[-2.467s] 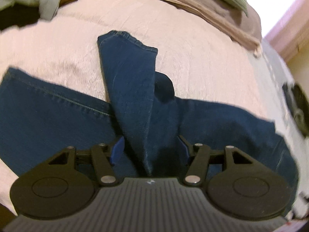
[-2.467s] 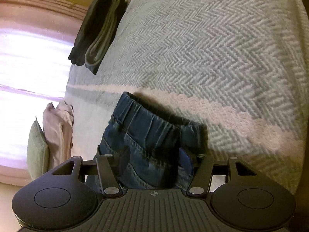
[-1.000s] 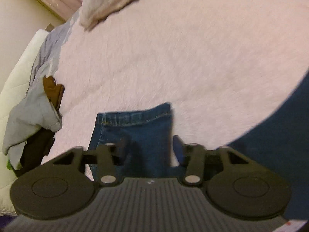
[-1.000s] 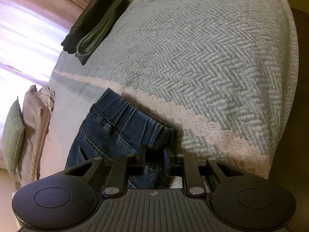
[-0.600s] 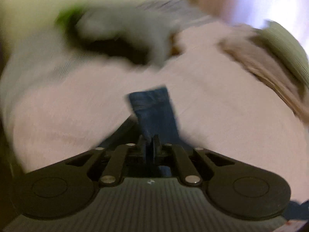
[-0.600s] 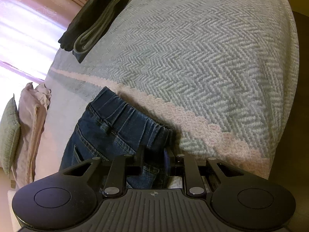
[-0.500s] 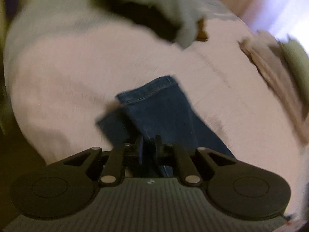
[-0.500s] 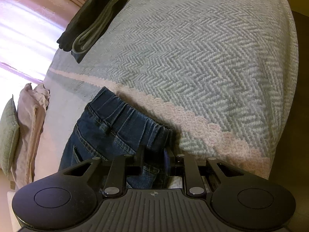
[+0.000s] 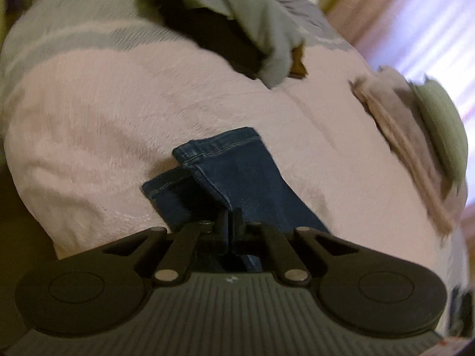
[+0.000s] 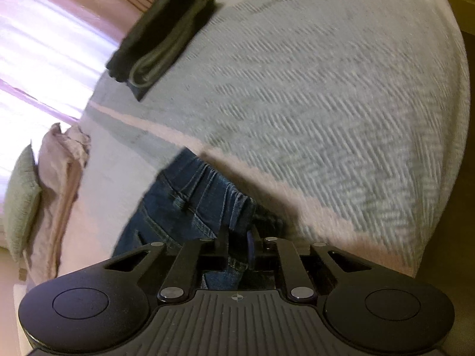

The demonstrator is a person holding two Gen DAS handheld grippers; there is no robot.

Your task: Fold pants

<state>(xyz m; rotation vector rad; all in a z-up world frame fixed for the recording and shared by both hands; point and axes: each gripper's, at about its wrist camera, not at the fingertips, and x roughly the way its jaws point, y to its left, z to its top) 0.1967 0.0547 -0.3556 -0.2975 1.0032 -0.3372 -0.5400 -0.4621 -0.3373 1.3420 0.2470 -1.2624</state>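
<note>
The bed (image 9: 124, 109) carries everything: a pink blanket (image 9: 89, 136) under my left tongs and a grey herringbone blanket (image 10: 326, 95) ahead of my right tongs.

The pants (image 9: 249, 178), blue denim, lie on the pink blanket. In the left view both leg hems are near the bed's edge, the upper leg overlapping the lower one. In the right view the elastic waistband (image 10: 213, 190) lies at the border where pink meets herringbone.

A heap of grey and dark clothes (image 9: 237, 20) lies at the far side of the bed in the left view. Pillows (image 9: 421, 136), one tan and one green, sit at the right of that view. A folded dark and grey stack (image 10: 163, 38) rests on the herringbone blanket, well apart from the pants.

My left tongs (image 9: 230, 222) are clenched on the edge of the upper leg, just behind its hem. My right tongs (image 10: 237, 244) are closing, with the waistband corner pinched between the jaws.
</note>
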